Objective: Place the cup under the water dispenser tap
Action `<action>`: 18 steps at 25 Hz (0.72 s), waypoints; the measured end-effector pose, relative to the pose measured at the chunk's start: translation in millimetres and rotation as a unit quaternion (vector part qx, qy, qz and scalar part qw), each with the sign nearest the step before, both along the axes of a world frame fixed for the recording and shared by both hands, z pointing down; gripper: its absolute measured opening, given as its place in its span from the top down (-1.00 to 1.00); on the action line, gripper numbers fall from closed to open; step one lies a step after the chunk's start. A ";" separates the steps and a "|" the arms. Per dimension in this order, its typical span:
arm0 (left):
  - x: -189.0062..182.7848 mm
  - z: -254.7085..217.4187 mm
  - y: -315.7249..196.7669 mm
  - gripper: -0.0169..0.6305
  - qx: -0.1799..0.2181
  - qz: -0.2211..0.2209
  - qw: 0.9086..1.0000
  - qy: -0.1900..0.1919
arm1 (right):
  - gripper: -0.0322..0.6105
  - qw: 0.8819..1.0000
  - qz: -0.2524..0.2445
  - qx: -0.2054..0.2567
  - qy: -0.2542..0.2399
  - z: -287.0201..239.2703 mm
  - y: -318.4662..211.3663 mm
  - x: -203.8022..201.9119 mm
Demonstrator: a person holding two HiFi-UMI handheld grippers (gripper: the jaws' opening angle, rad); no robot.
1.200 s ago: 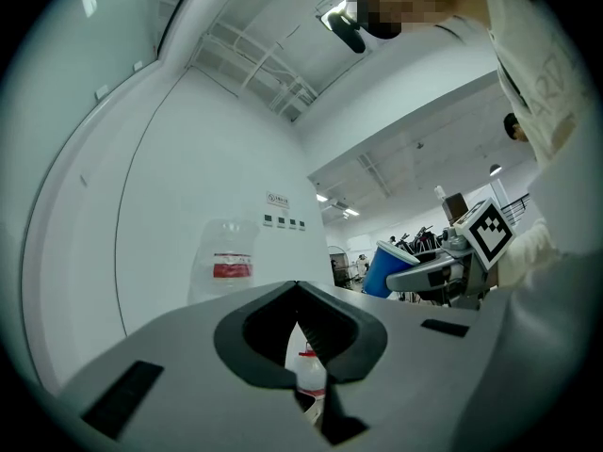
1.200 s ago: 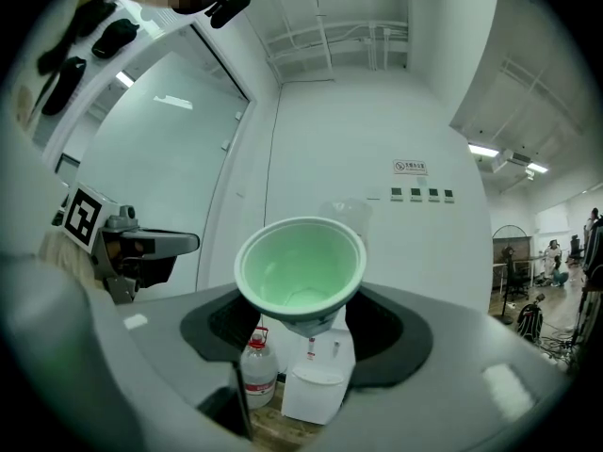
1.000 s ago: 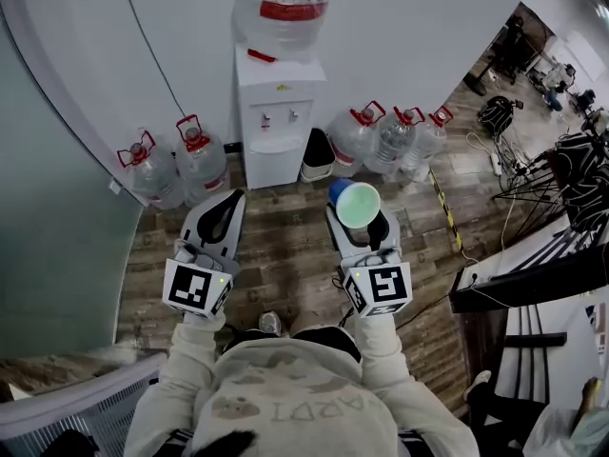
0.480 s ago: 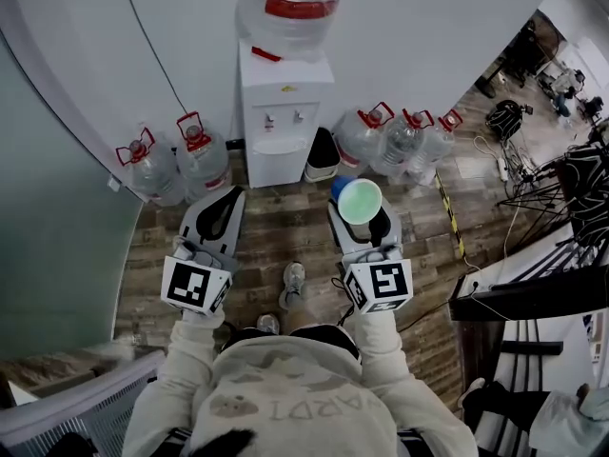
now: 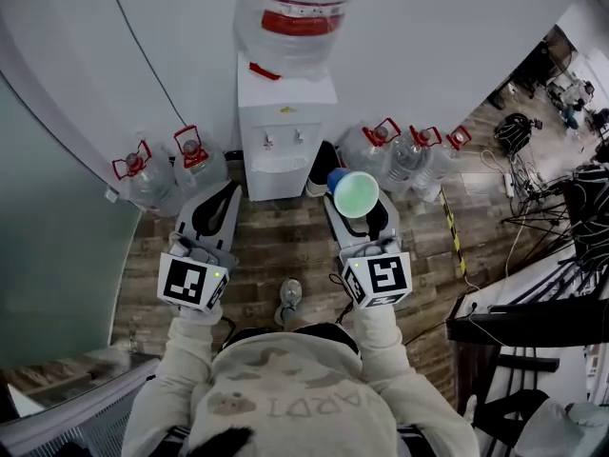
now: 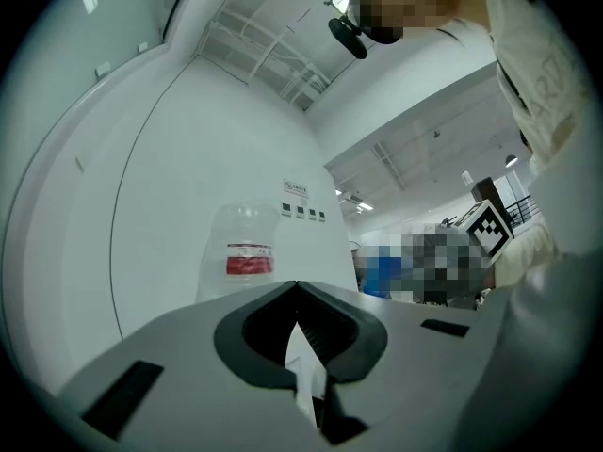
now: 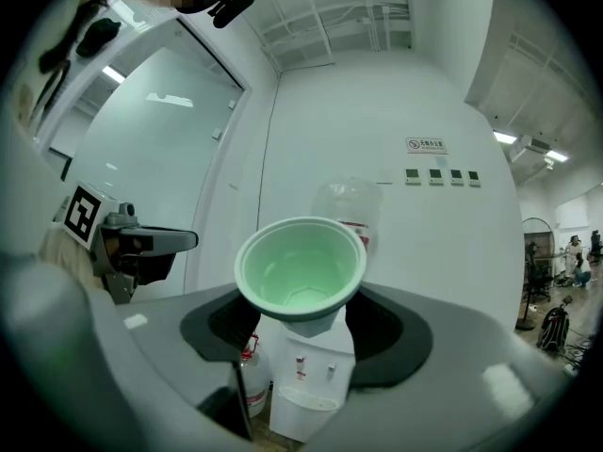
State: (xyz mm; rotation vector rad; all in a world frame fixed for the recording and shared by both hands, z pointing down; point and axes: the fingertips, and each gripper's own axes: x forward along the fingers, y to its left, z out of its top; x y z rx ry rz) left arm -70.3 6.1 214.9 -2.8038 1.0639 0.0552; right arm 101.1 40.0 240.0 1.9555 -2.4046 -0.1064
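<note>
A cup (image 5: 354, 194), blue outside and pale green inside, stands upright in my right gripper (image 5: 356, 215), which is shut on its lower part. In the right gripper view the cup (image 7: 300, 269) fills the middle between the dark pads of that gripper (image 7: 301, 301), with the white water dispenser (image 7: 306, 375) and its two taps still some way ahead. The dispenser (image 5: 282, 127) stands against the wall with a big bottle (image 5: 300, 12) on top. My left gripper (image 5: 229, 193) is level beside the right, jaws together and empty, as its own view shows (image 6: 297, 288).
Spare water jugs stand on the floor left (image 5: 157, 174) and right (image 5: 400, 155) of the dispenser, and a black bin (image 5: 322, 160) sits beside it. Cables and stands (image 5: 519, 131) lie at the far right. A dark railing (image 5: 533, 322) runs along the right.
Both grippers have moved forward towards the dispenser, which now sits closer and larger in view. The cup stays gripped in the right one. One foot has stepped forward.
</note>
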 end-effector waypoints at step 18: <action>63.2 -3.0 -87.2 0.93 0.008 -0.056 0.998 -0.008 | 0.01 0.998 -0.070 -0.004 -0.002 6.0 -109.5 62.2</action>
